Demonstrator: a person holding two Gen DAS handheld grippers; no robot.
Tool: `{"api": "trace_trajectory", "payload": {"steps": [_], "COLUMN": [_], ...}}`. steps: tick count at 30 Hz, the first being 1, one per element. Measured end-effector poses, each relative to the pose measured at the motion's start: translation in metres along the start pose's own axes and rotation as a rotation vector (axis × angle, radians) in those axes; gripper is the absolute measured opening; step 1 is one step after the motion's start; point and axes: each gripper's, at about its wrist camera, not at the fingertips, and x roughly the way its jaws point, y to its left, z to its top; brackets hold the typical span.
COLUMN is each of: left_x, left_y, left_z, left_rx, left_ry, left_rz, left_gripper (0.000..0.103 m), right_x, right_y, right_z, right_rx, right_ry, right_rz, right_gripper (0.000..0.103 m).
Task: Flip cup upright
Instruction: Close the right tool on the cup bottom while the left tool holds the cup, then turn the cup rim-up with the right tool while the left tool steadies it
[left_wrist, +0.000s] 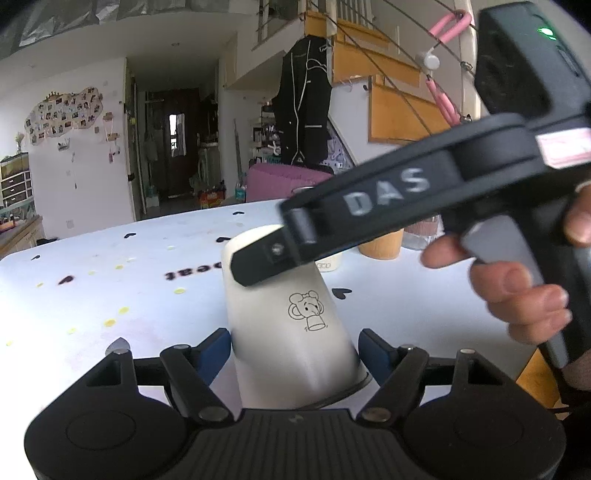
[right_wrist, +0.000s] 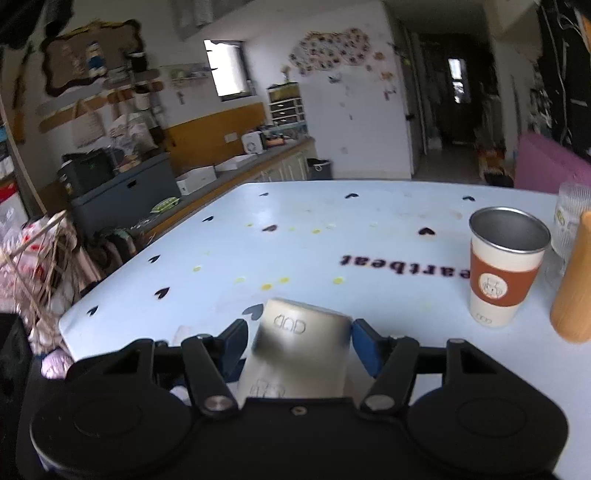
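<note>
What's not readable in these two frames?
- Cup rim: left wrist view, hidden behind the left gripper body.
- Right gripper grip: right wrist view, cup blurred, pad contact unclear.
- Table lettering: right wrist view, cut off by the banded cup.

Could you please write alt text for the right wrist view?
An upside-down metal cup sits between the right hand-held gripper and its open blue fingers on a pale table; an upright brown-banded cup stands farther right.
</note>
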Motion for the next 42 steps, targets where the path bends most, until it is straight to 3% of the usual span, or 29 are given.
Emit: {"api": "trace_trajectory", "payload": {"steps": [7, 12, 15, 19, 30, 42], "left_x": [-0.005, -0.006, 0.001, 0.008, 0.027, 0.055], "left_y": [-0.006, -0.012, -0.010, -0.008, -0.036, -0.031], "left_z": [-0.003, -0.005, -0.007, -0.005, 0.004, -0.004], "left_rx": [0.027, 0.073, 0.073, 0.064, 0.241, 0.179], "left_ry": [-0.015, 0.000, 0.029, 0.016, -0.073, -0.018], "left_rz": [-0.004, -0.042, -0.055, -0.075, -0.082, -0.078], "left_gripper": [0.075, 0.070, 0.069, 0.069, 0.070, 0.069], "right_x": [-0.007, 0.013, 0.014, -0.002, -0.055, -0.062], "right_y": [0.000, -0.012, -0.015, -0.005, -0.007, -0.026], "right_z": [0.001, 0.011, 0.009, 0.001, -0.013, -0.042], "right_rx": [-0.033, 0.026, 0.038, -0.032, -0.133, -0.061], "right_ry": [-0.009, 0.073, 0.103, 0.074, 0.013, 0.062], "right_rz": [0.029, 0.093, 0.143, 0.134, 0.091, 0.110], "right_gripper": [0.064, 0.064, 0.047, 0.047, 0.046, 0.038]}}
